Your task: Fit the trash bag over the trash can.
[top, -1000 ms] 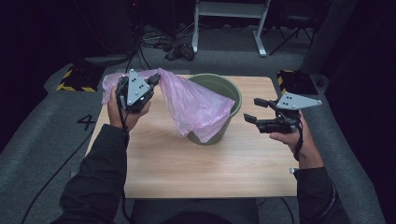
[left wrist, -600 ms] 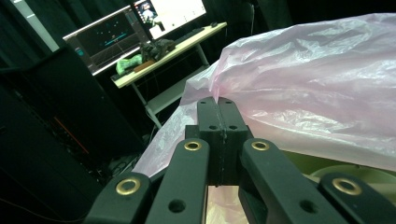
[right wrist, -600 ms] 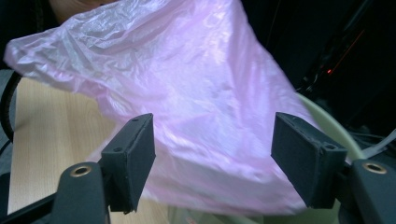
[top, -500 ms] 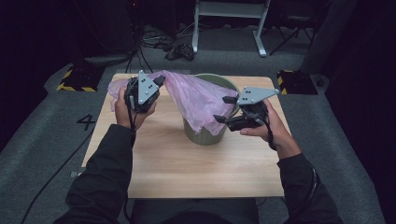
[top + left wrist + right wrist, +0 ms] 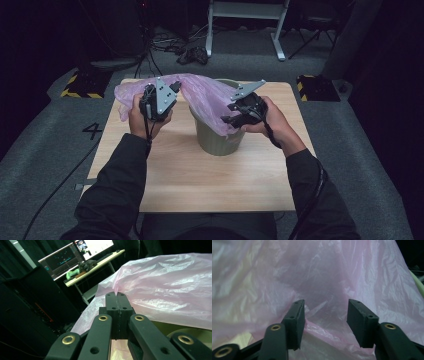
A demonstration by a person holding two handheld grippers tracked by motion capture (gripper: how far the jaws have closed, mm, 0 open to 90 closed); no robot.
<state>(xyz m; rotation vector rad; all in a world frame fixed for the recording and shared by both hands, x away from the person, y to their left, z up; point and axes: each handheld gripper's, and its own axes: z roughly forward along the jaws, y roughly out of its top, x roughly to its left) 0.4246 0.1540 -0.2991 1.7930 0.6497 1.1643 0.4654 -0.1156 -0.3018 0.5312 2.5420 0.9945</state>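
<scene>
A floor "4" [image 5: 92, 131] sits at nine o'clock; the left gripper [image 5: 172, 89] pinches the bag [image 5: 210, 97], hiding the bin [image 5: 217, 140] mouth, as the right gripper [image 5: 227, 119], closing, straddles a fold.

Pink bag [image 5: 202, 95]: thin translucent plastic film, crinkled, glossy. Bin [image 5: 217, 142]: smooth matt olive plastic. Table [image 5: 200, 175]: pale wood grain, matt. Gripper jaws: black matt plastic, brass-coloured rivets.
</scene>
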